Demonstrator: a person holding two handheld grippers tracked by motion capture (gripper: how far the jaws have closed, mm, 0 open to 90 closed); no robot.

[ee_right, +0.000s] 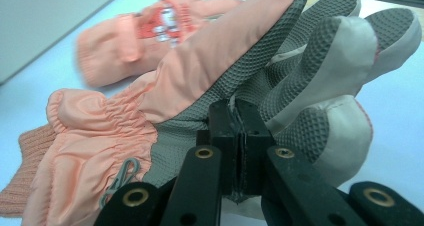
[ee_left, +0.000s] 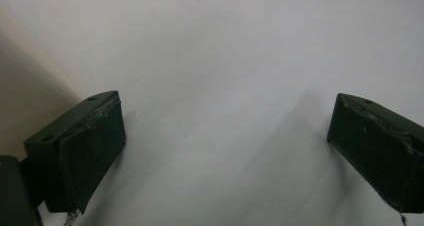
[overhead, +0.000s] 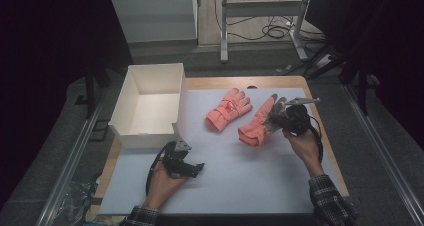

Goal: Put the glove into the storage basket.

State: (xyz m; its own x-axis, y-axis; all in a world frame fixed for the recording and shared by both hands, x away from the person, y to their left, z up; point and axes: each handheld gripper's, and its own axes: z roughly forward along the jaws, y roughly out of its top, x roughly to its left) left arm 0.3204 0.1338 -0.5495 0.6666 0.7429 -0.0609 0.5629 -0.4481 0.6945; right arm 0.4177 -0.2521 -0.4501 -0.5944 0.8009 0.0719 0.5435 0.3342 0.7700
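right gripper pinching textured grey-palmed glove

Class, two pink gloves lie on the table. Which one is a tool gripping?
The right tool is shut on the grey-palmed glove nearer the person's right hand; the other glove, beside the white box, lies untouched.

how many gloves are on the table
2: one glove lies flat mid-table right of the white box; the other glove is pinched in the right gripper.
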